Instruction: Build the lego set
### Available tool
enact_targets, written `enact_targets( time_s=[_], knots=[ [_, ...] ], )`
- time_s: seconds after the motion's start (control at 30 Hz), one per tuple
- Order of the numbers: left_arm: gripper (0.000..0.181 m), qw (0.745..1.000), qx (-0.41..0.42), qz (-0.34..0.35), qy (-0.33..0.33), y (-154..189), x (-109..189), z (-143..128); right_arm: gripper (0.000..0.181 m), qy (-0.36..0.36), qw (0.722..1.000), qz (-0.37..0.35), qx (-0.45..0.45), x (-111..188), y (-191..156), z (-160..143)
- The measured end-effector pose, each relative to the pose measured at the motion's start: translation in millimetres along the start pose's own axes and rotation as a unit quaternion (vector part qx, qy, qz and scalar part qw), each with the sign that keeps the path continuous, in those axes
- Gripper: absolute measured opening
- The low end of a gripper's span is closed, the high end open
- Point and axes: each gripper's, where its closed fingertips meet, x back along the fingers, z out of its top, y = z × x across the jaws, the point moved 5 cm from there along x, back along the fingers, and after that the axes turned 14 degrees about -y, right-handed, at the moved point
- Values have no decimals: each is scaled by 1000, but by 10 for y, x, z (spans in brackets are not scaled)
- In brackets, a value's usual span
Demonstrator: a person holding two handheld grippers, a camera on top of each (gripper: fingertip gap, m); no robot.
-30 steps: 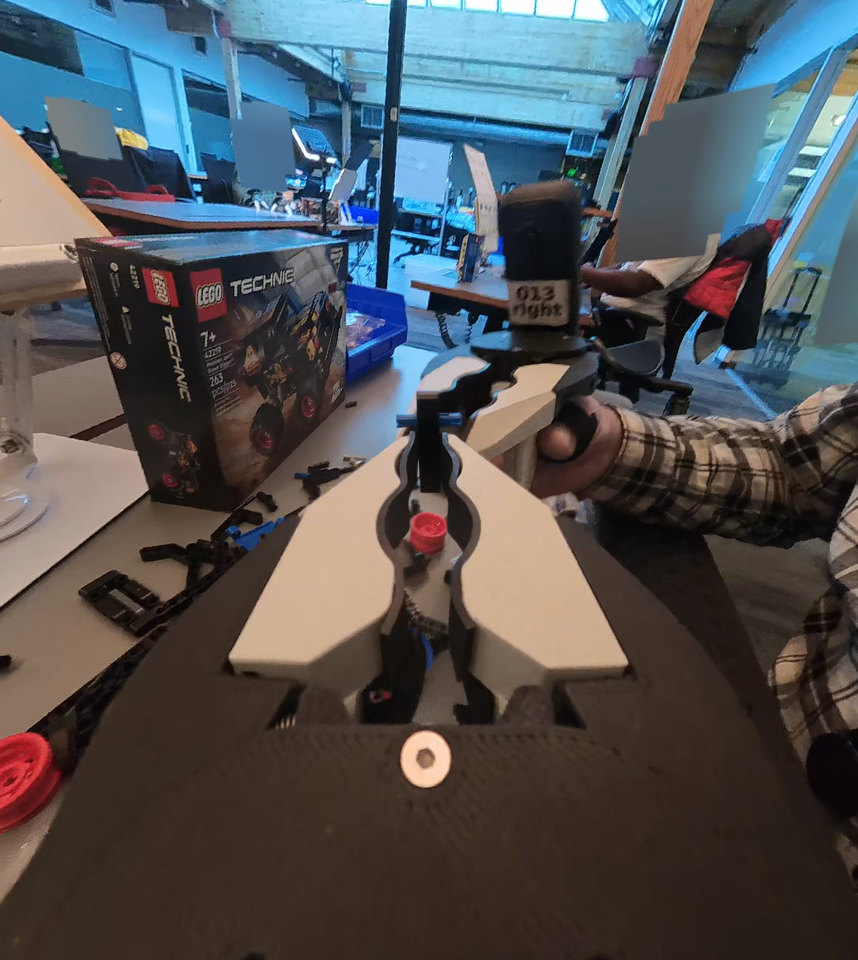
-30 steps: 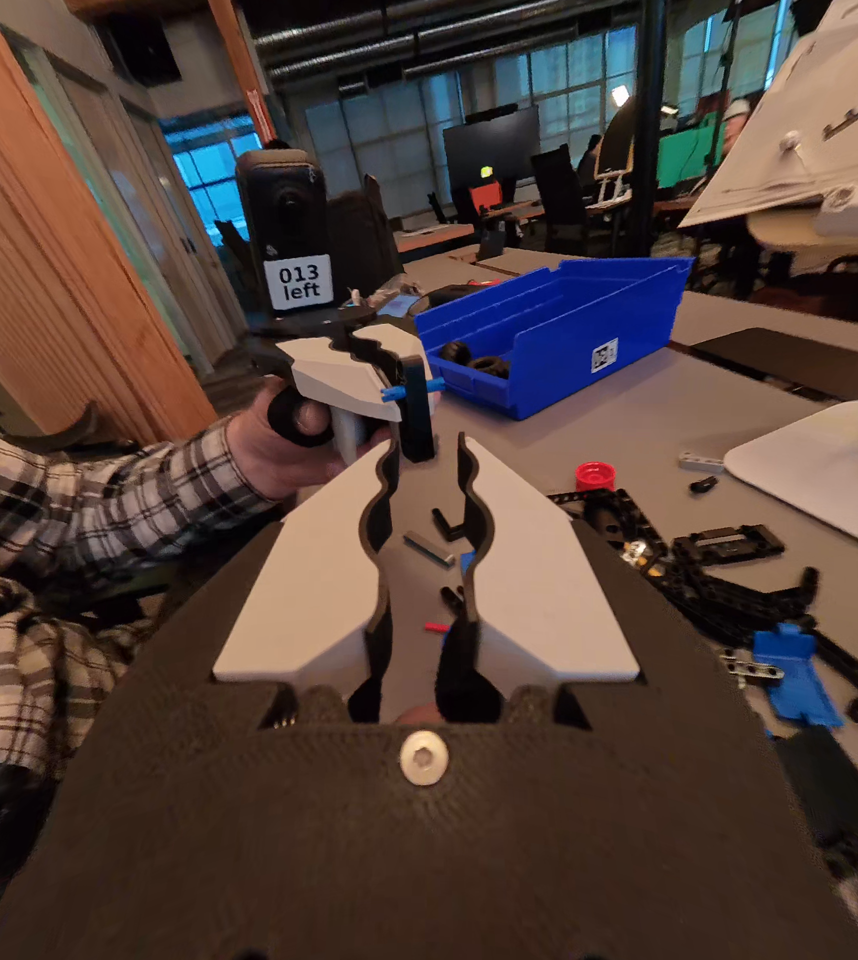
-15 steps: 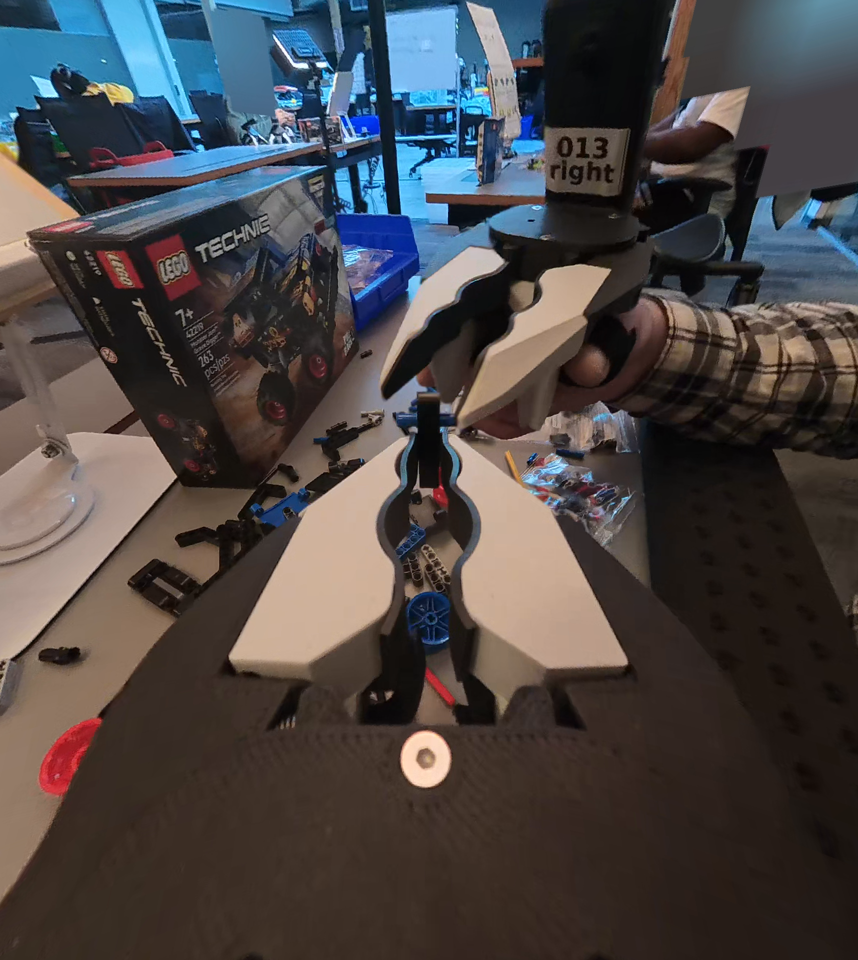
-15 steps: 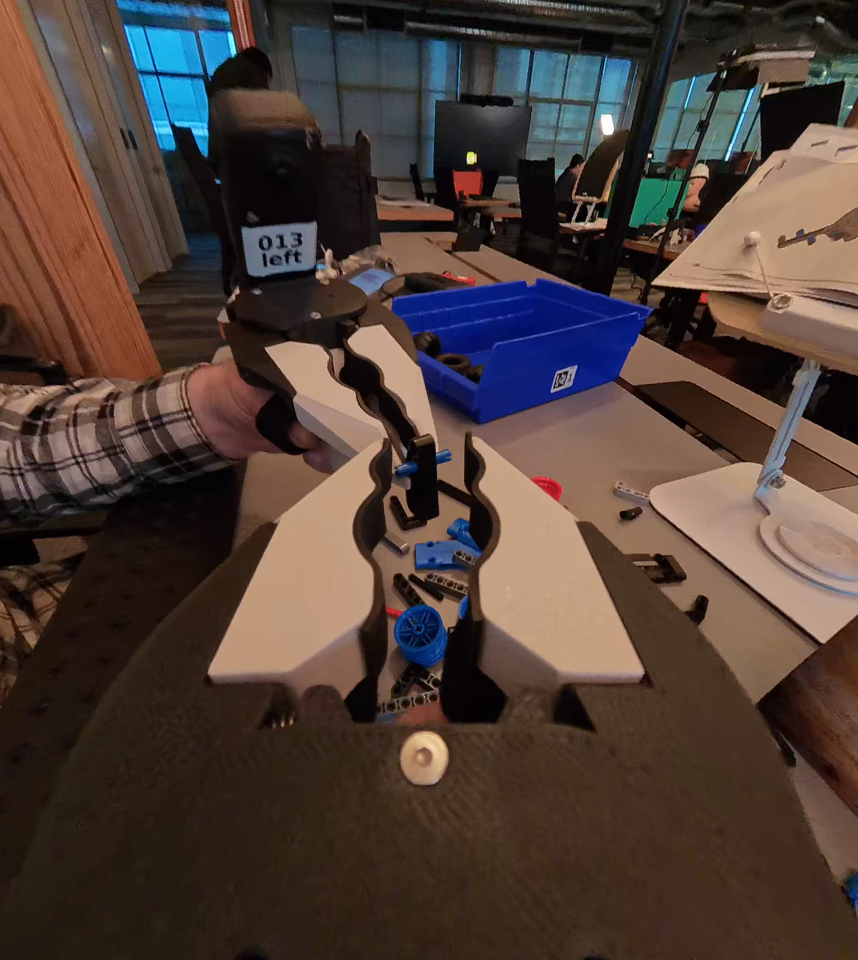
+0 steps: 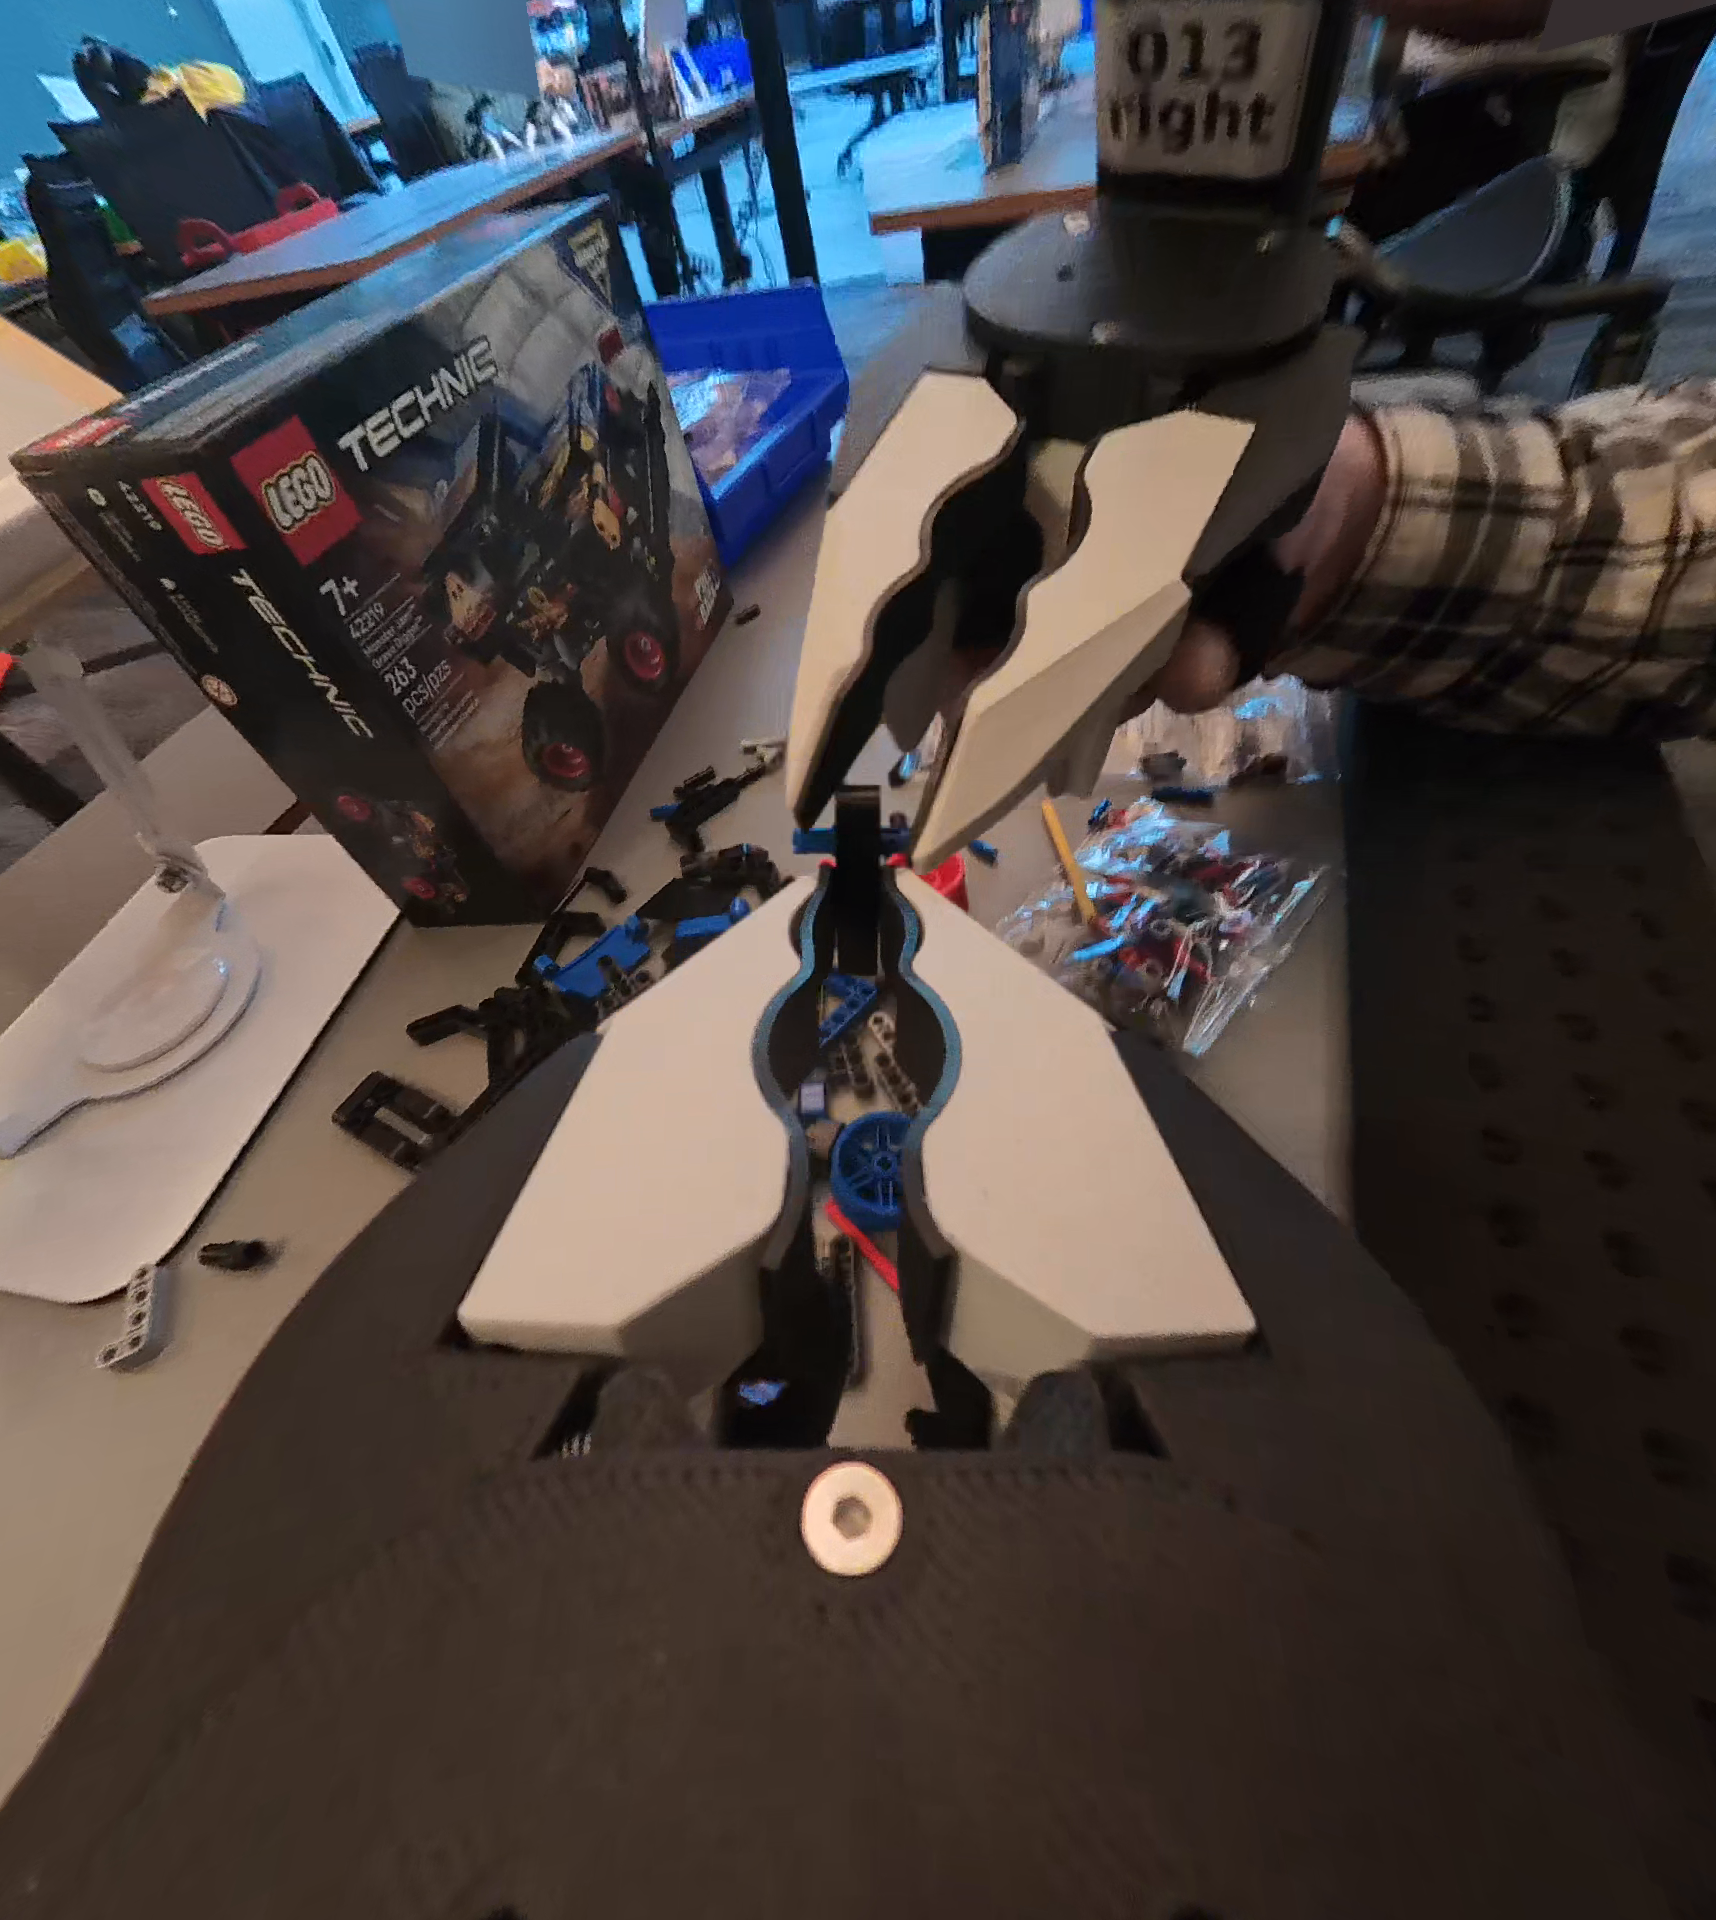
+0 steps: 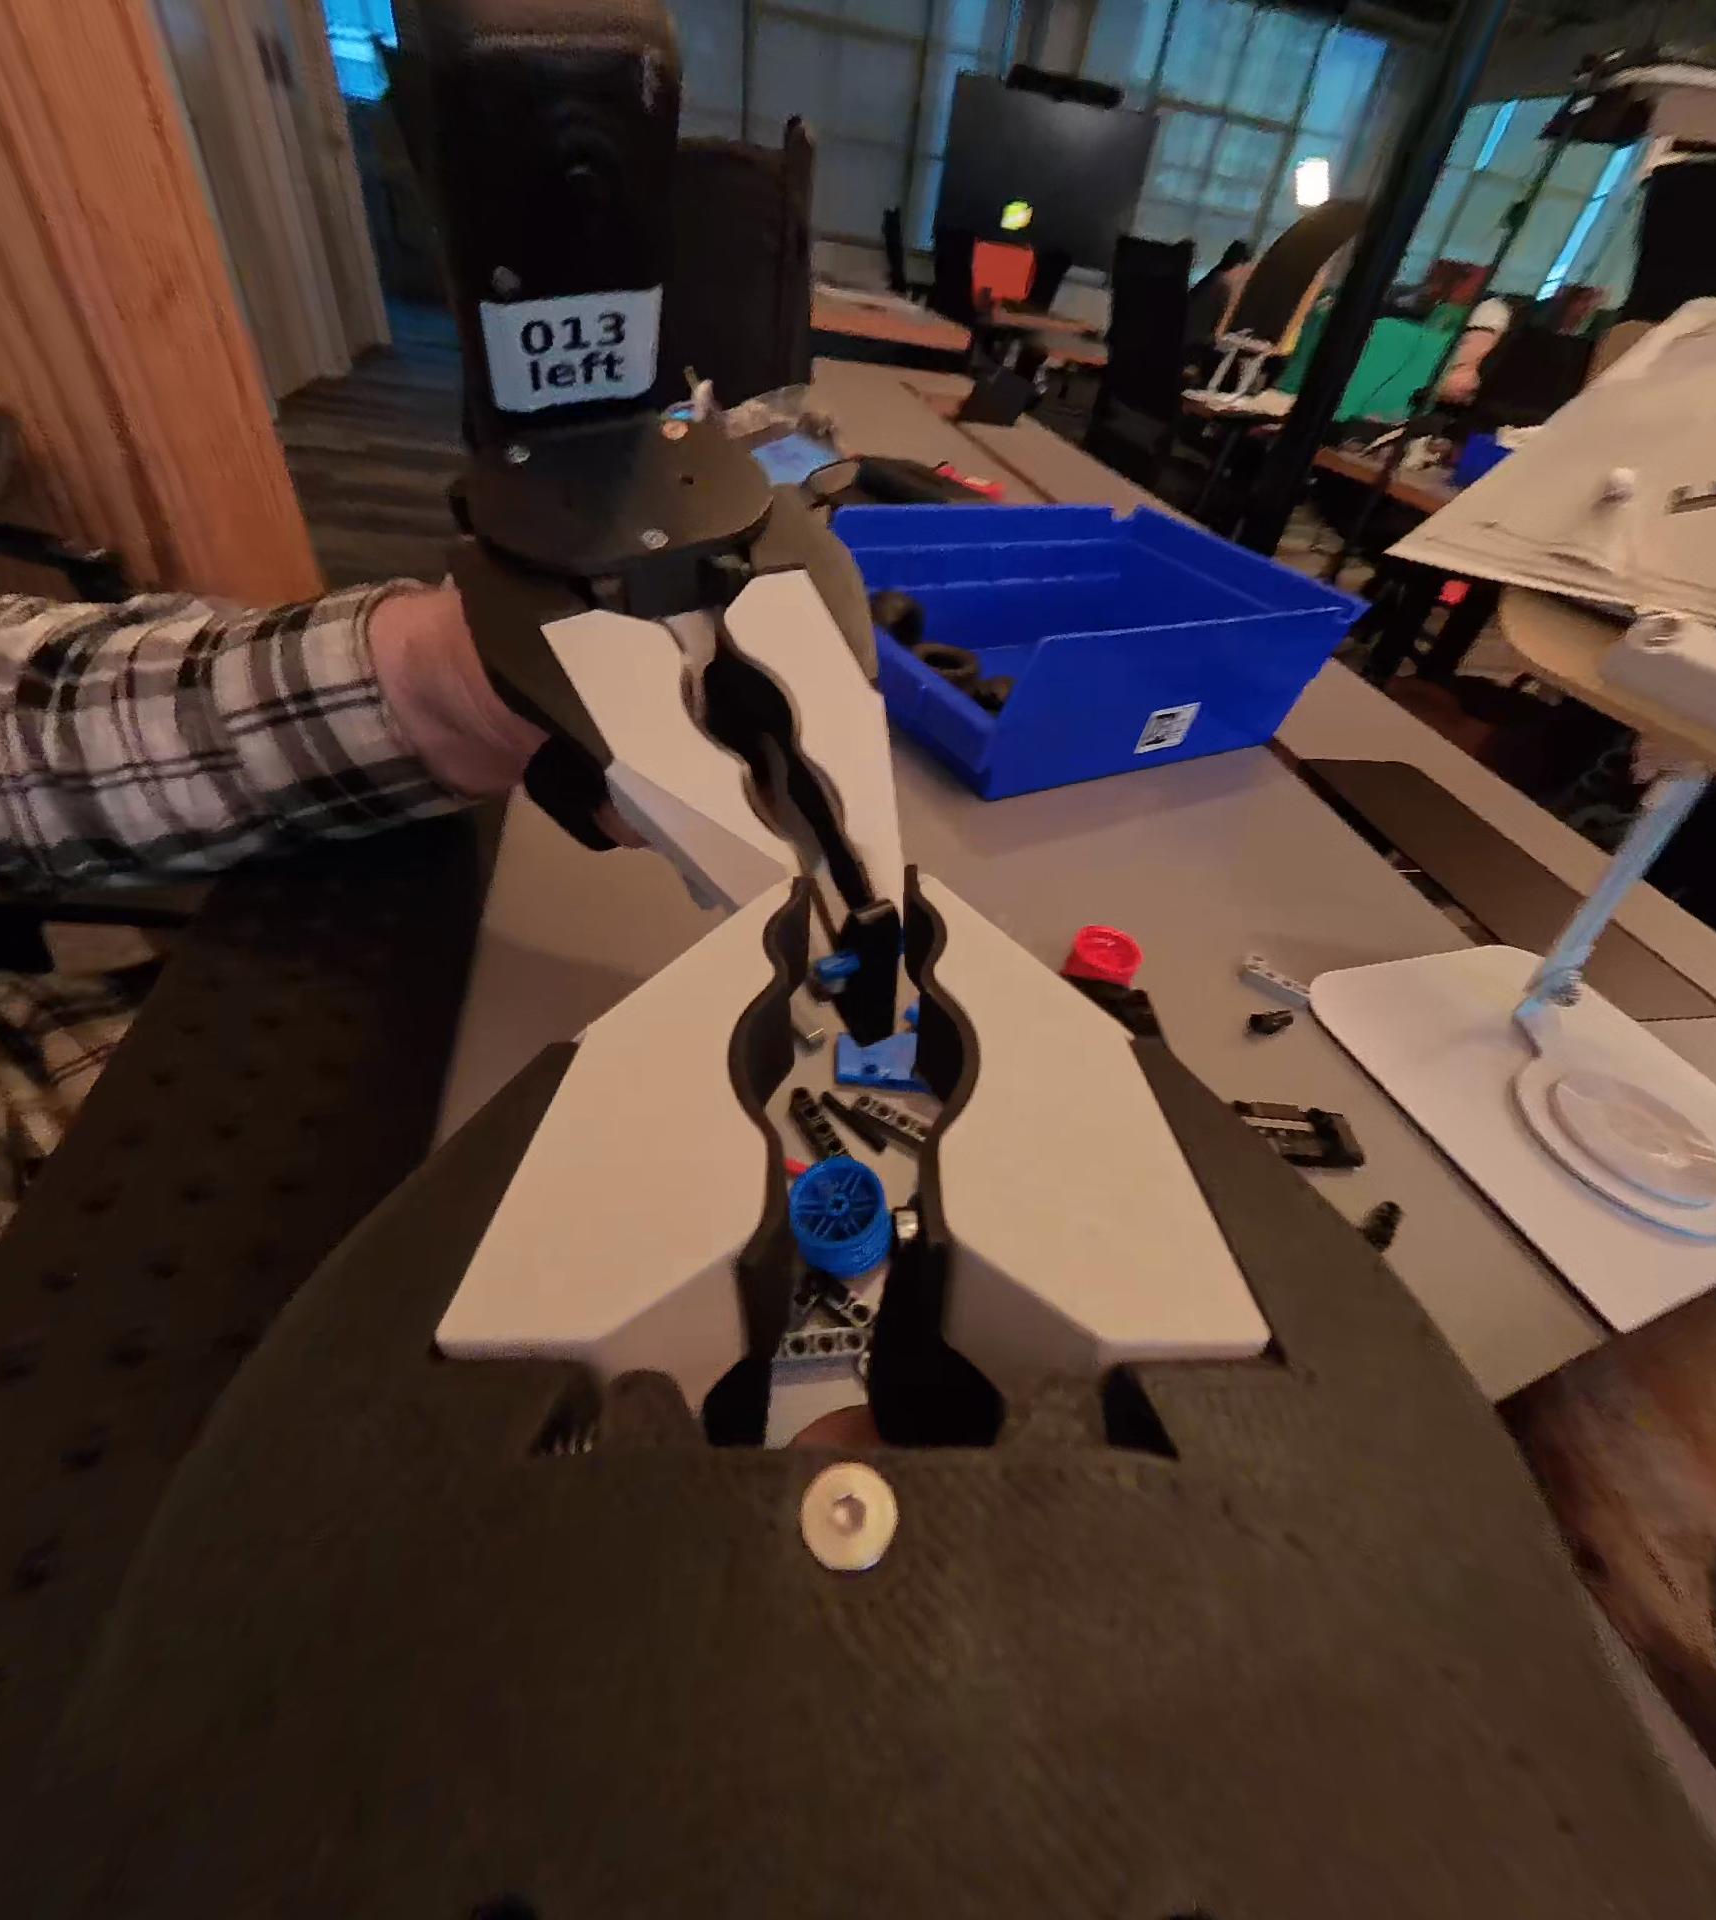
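Left gripper (image 5: 852, 883) is clamped near its tips on a black beam (image 5: 854, 878) w/ a blue pin (image 5: 812, 840) thru its top, held upright above the table (image 5: 293, 1226). Right gripper (image 6: 854, 894) has fingers parted, tips straddling the beam's top end w/o pinching yet.

Landmark = blue wheel hub (image 6: 838, 1216): it lies on the table directly under the beam; loose black pins just beyond it, red hub (image 6: 1101, 954) farther off, set box (image 5: 397, 561) well beyond.

Judgement: step looks like seating the pin or taking over the beam. Keep left steady, line right's tips square on the pin ends, squeeze slowly; skewed push could pop the pin out into the loose parts.
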Motion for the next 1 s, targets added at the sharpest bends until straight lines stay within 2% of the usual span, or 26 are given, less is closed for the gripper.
enact_targets(
  time_s=[0.1,0.17,0.3,0.47,0.67,0.8,0.9,1.0],
  knots=[
    [5,1000,-12,5,-27,105,-13,-35,14,-31,999,14,32,1,-89,-34],
    [5,1000,-5,-1,-29,233,7,-37,7,-43,997,29,54,36,-173,-37],
    [5,997,-10,43,-59,513,-20,-122,6,-93,988,80,92,53,-364,-121],
    [5,995,0,66,-70,733,79,-247,17,-110,981,108,115,-29,-546,-128],
    [5,993,10,88,-72,709,260,-328,18,-96,983,103,121,-172,-617,-21],
    [5,987,-19,129,-91,664,343,-359,23,-64,984,120,117,-159,-647,140],
    [5,986,-33,138,-83,681,390,-327,21,-95,979,111,140,-253,-657,140],
    [5,983,-42,155,-93,637,434,-367,9,-111,975,117,156,-320,-694,165]
  ],
)
